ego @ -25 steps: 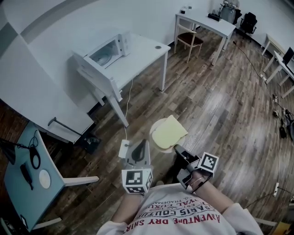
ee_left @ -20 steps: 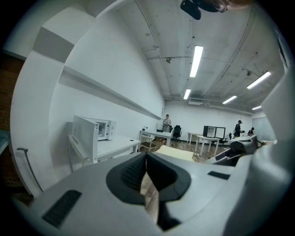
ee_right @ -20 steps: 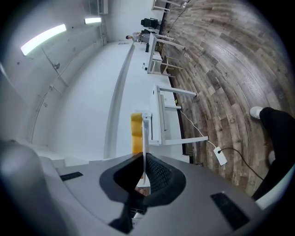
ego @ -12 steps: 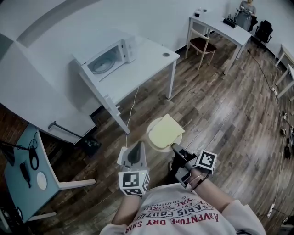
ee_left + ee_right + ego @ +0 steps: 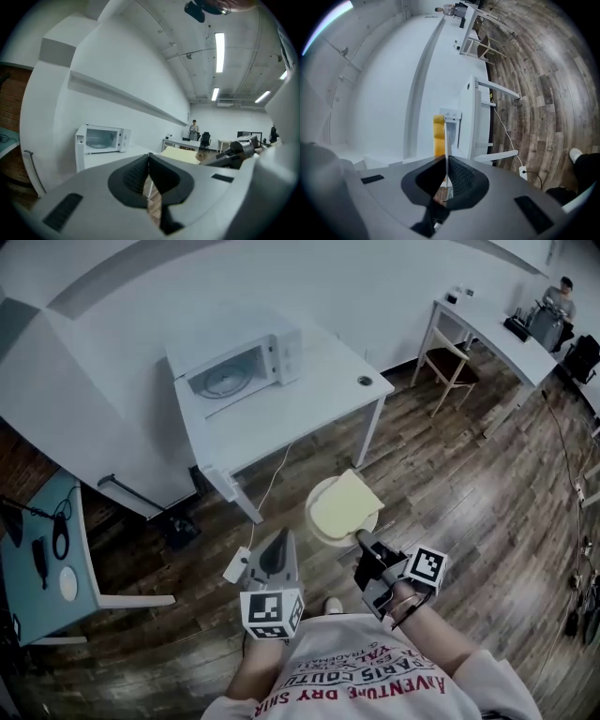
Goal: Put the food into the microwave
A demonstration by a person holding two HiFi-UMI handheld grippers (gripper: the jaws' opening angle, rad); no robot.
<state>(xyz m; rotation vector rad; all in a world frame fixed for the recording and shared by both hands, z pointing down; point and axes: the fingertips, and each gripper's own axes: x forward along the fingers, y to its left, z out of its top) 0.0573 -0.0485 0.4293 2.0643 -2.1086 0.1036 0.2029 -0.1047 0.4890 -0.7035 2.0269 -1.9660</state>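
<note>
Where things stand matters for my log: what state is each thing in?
microwave: on the table, door apparently open, turntable bare.
plate: held in the air by its rim.
yellow food: lying on the plate.
right gripper: shut on the plate.
left gripper: shut, empty.

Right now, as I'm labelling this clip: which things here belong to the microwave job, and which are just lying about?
Job: microwave; plate; yellow food on it; right gripper, jaws shut on the plate's rim.
Lying about: chair; far desk; blue side table.
</note>
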